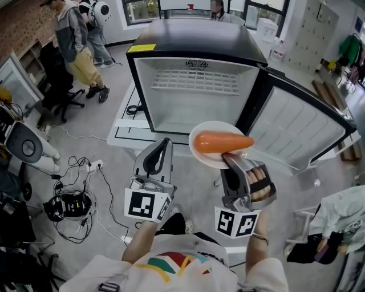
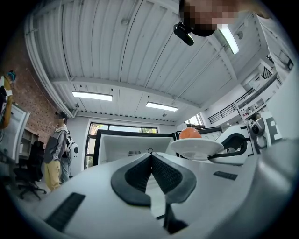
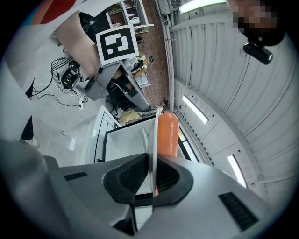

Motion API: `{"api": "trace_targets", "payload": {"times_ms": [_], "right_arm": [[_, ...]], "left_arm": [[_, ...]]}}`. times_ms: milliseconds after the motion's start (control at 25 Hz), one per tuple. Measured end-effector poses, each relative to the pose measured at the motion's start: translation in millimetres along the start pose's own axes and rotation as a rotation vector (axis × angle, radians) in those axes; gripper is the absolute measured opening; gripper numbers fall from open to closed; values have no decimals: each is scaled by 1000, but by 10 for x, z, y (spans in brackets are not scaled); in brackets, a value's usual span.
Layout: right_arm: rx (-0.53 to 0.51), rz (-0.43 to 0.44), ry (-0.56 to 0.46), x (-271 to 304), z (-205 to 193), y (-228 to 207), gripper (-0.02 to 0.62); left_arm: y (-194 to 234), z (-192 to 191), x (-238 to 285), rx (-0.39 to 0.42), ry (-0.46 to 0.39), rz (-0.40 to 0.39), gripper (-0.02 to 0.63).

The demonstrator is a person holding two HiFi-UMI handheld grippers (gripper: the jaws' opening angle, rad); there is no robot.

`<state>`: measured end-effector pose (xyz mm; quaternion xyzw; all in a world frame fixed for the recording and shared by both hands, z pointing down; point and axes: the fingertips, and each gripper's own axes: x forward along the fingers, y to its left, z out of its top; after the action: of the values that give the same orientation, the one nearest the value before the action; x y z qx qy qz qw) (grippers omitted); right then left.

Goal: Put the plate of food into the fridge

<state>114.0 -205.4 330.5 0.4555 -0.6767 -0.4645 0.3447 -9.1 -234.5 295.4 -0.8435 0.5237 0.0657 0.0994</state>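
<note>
Brick wall [image 1: 20,25] left; grey floor [image 1: 114,80]; windows [image 1: 142,10] at back; strip lights [image 2: 92,96] overhead; prob. office chair [image 1: 61,97].

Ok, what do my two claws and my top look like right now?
The left claw and right claw match: pale grey shells tapering to a point, with black ribbed pads. Each carries a white cube printed with black square markers. The shirt is white with a red, yellow and green print on the chest.
</note>
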Motion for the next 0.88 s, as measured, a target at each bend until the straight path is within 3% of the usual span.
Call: {"api": "trace_targets", "payload": {"times_ms": [280, 880], "right_arm": [[-17, 30, 12, 397, -34, 39, 23], [-39, 18, 100, 1512, -102, -113, 23]], "left_arm": [[260, -209, 323, -35, 6, -2, 6], [923, -408, 1294, -31, -9, -101, 6]]}}
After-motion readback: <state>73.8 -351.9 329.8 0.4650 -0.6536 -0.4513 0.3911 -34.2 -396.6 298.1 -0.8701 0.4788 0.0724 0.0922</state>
